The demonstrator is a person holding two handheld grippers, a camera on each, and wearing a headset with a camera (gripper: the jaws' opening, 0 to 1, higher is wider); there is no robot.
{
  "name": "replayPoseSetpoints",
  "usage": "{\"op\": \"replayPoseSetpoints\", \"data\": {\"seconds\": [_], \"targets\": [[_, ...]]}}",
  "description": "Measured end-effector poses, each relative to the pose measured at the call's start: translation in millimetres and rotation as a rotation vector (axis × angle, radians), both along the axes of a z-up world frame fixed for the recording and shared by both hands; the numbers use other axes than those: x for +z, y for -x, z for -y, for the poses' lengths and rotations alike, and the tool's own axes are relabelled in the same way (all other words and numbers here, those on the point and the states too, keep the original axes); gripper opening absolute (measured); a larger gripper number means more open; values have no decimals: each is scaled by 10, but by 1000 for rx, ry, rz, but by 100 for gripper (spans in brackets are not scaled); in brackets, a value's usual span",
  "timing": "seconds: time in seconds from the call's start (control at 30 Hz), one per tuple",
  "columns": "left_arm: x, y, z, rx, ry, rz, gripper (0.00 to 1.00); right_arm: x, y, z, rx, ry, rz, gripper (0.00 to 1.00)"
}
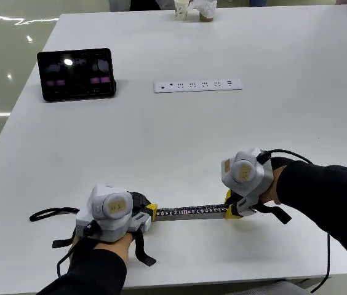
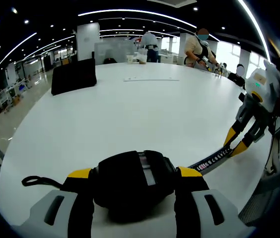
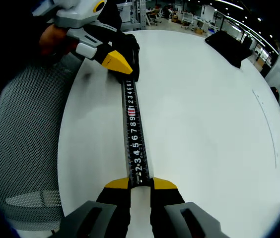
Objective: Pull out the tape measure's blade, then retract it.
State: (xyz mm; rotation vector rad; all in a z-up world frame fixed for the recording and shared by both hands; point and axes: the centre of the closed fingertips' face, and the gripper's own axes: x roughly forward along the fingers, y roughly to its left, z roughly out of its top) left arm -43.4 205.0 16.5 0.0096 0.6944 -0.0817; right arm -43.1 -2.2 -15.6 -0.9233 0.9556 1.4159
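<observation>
The case (image 2: 130,191) is clamped by the left gripper (image 2: 136,173) as an anchor; the blade (image 3: 132,124) is pinched at its tip by the right gripper (image 3: 141,183) for pulling.

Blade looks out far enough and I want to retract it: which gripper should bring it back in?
Right, most likely. The right gripper is shut on the tip of the blade, so it can guide it back toward the case, which the left gripper clamps steady.

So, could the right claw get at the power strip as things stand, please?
Probably not yet: the right claw is shut on the blade, though nothing stands between it and the power strip.
</observation>
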Motion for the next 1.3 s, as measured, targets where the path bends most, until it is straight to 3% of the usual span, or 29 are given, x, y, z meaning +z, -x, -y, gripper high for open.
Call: {"op": "replayPoseSetpoints", "data": {"seconds": [1.0,1.3], "targets": [[3,-3,2,-2,-1,-2,60,-13,10,-152,-25,-14,1,12],[5,2,7,-2,3,-7,60,-11,19,-197,-4,-20,5,12]]}}
